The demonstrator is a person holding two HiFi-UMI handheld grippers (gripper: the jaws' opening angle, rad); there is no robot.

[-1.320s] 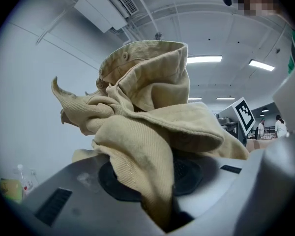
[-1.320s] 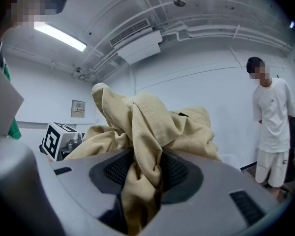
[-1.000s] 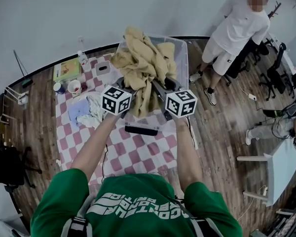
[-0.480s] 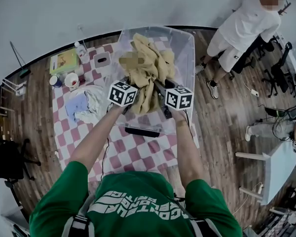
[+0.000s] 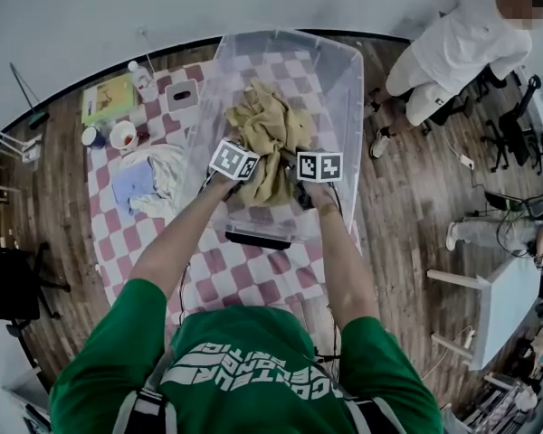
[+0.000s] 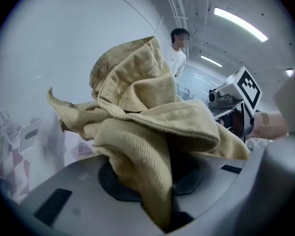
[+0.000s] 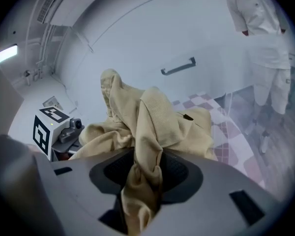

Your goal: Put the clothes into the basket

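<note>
A tan garment (image 5: 270,134) hangs bunched over the clear plastic basket (image 5: 344,70), held from both sides. My left gripper (image 5: 246,156) is shut on its left part, and the cloth (image 6: 137,127) is pinched between the jaws in the left gripper view. My right gripper (image 5: 294,159) is shut on the right part, a twisted fold of the garment (image 7: 145,146) pressed between its pads. Both grippers sit close together above the basket's near half. A white and light-blue pile of clothes (image 5: 149,181) lies on the checked cloth (image 5: 226,274) to the left.
A green book (image 5: 107,98), a cup (image 5: 123,135), a bottle (image 5: 140,75) and a small white box (image 5: 182,95) stand at the far left of the checked cloth. A black bar (image 5: 258,240) lies by the basket's near wall. A person in white (image 5: 462,48) stands right of it.
Both grippers have carried the tan garment forward and lower, over the basket. The garment now looks smaller and more bunched between them.
</note>
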